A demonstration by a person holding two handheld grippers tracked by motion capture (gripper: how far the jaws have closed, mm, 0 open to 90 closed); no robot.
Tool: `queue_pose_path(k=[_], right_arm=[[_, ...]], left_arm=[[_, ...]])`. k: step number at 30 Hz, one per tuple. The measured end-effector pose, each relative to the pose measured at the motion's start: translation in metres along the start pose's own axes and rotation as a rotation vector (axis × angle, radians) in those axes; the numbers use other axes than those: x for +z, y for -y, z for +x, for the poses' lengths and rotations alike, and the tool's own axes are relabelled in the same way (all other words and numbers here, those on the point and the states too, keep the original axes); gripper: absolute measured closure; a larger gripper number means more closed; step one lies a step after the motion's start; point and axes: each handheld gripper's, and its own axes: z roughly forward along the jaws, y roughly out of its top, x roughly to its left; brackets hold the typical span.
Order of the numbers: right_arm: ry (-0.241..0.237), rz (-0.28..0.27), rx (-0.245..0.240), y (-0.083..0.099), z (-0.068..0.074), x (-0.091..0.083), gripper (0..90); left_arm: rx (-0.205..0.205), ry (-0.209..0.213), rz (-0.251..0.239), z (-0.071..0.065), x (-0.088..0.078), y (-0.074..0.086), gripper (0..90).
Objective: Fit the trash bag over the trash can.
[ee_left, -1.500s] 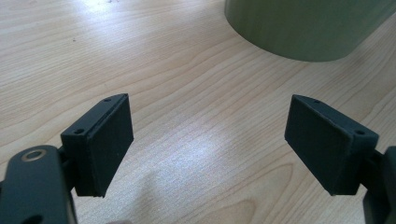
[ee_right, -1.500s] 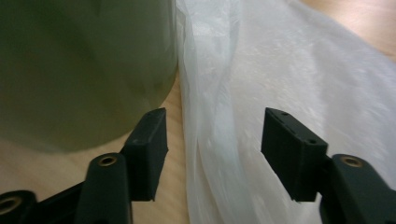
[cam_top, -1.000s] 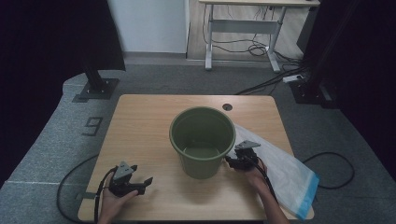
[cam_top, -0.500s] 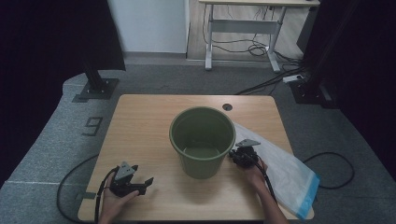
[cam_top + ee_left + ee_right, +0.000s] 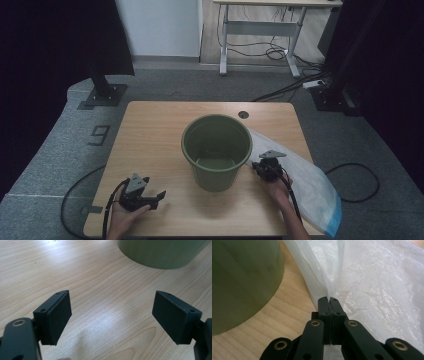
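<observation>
My right tongs point(image 5: 329, 299) just clamped onto the plastic bag point(image 5: 305, 185) edge, w/ the green bin point(image 5: 217, 150) immediately left of it on the desk point(image 5: 155, 130). Left tongs point(image 5: 111, 315) released, empty, farther off.

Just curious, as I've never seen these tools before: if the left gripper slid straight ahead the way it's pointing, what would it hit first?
Probably the green bucket. The left gripper has its jaws open over bare table, and the bucket's wall stands ahead, slightly to one side, so it might only graze it.
</observation>
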Motion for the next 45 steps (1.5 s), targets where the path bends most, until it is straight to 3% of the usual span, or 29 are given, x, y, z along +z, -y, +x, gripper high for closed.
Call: queue_pose_path(k=[9, 14, 17, 23, 27, 32, 40, 45], right_arm=[[-0.012, 0.01, 0.008, 0.013, 0.001, -0.016, 86.9], [-0.032, -0.039, -0.012, 0.007, 0.003, -0.016, 61.5], [-0.035, -0.053, -0.015, 0.0, 0.006, -0.01, 51.8], [-0.001, -0.023, -0.021, -0.009, 0.012, 0.011, 43.7], [0.019, -0.018, -0.025, -0.008, 0.013, 0.014, 42.2], [0.016, -0.019, -0.009, -0.007, 0.011, 0.014, 47.8], [-0.005, -0.041, -0.028, -0.005, 0.009, 0.012, 82.0], [0.015, -0.065, -0.024, -0.005, 0.009, 0.009, 88.4]], left_arm=[[-0.001, -0.001, -0.003, 0.0, -0.001, 0.0, 15.8], [0.001, -0.002, 0.007, 0.0, 0.001, 0.0, 16.1], [-0.002, -0.004, 0.007, 0.001, 0.001, 0.0, 16.1], [-0.002, -0.006, 0.011, 0.0, 0.001, 0.001, 16.1], [-0.003, -0.005, 0.015, 0.001, 0.002, 0.001, 16.1], [0.001, -0.003, 0.019, 0.0, 0.003, 0.001, 16.1], [0.001, -0.005, 0.021, 0.0, 0.003, 0.002, 16.2], [-0.002, -0.009, 0.018, 0.001, 0.002, 0.002, 16.3]])
